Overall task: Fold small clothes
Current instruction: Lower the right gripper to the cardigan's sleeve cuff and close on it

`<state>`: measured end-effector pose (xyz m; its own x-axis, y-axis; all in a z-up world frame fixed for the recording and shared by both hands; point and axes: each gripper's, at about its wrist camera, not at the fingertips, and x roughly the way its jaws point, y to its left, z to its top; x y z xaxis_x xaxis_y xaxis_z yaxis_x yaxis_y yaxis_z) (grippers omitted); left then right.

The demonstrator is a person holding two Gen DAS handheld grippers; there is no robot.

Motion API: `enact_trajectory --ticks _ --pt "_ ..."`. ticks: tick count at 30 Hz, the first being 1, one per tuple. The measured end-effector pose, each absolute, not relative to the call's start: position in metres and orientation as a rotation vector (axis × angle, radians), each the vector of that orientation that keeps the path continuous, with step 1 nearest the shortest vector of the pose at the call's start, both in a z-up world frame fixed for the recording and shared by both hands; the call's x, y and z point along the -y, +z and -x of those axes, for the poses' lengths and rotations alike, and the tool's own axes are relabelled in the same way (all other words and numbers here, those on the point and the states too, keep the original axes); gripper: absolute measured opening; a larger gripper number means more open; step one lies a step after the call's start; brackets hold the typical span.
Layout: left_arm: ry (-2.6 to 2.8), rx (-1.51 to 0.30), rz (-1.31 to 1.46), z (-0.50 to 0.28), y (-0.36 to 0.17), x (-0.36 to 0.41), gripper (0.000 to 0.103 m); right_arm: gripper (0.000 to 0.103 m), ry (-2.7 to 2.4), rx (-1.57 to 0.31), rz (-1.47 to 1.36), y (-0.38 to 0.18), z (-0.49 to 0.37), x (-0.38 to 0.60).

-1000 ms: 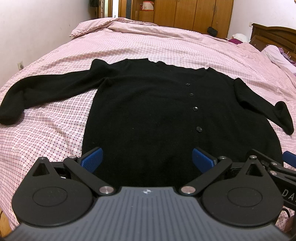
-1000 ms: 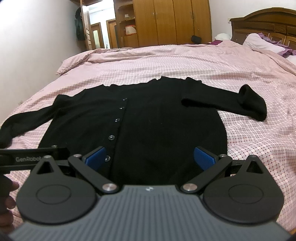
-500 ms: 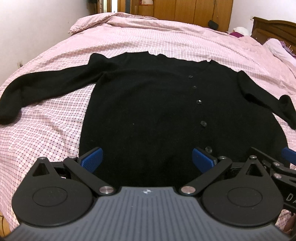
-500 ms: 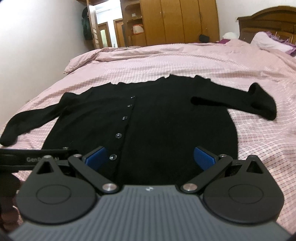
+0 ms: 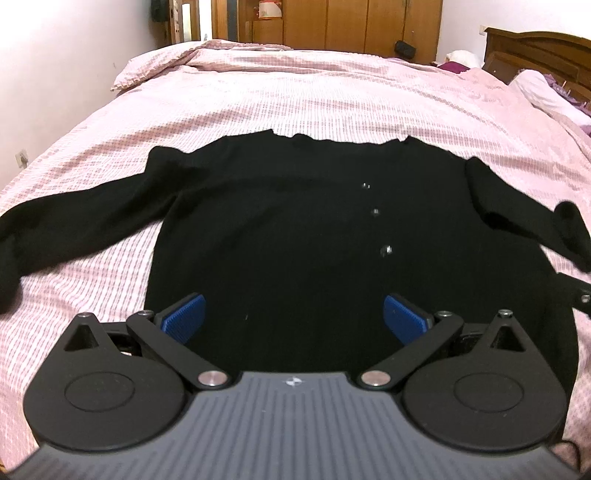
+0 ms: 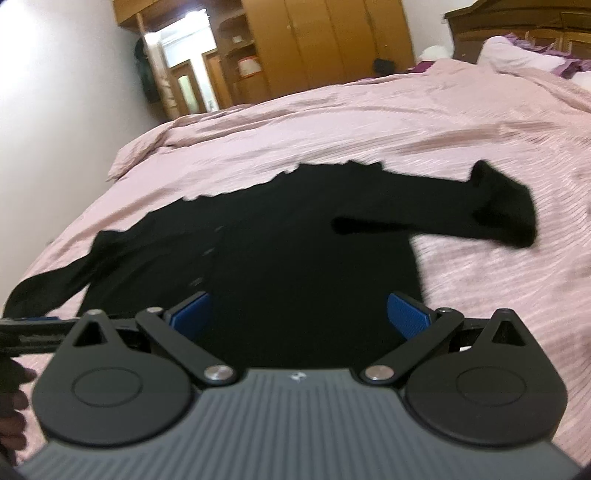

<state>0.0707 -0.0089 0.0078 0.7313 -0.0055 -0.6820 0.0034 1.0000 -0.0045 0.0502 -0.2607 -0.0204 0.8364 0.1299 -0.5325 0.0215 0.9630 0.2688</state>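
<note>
I see a black cardigan (image 5: 280, 236) lying flat and front-up on the pink checked bedspread (image 5: 332, 96), its neckline toward twelve o'clock and its hem nearest me at six. A row of small buttons (image 5: 375, 211) runs down the front. One sleeve (image 5: 74, 218) stretches out toward nine o'clock; the other sleeve (image 6: 443, 218) angles toward three, its cuff bunched.

Pink checked bedspread (image 5: 332, 99), wooden wardrobe (image 5: 347, 22)
</note>
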Motion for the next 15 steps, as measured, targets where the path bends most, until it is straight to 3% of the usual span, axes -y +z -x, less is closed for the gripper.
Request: enact_trajectory --ticks 15 --pt "0.001 -0.801 0.008 -0.152 -0.008 0.029 0.103 0.103 -0.215 -0.582 -0.268 -0.036 -0.140 0.379"
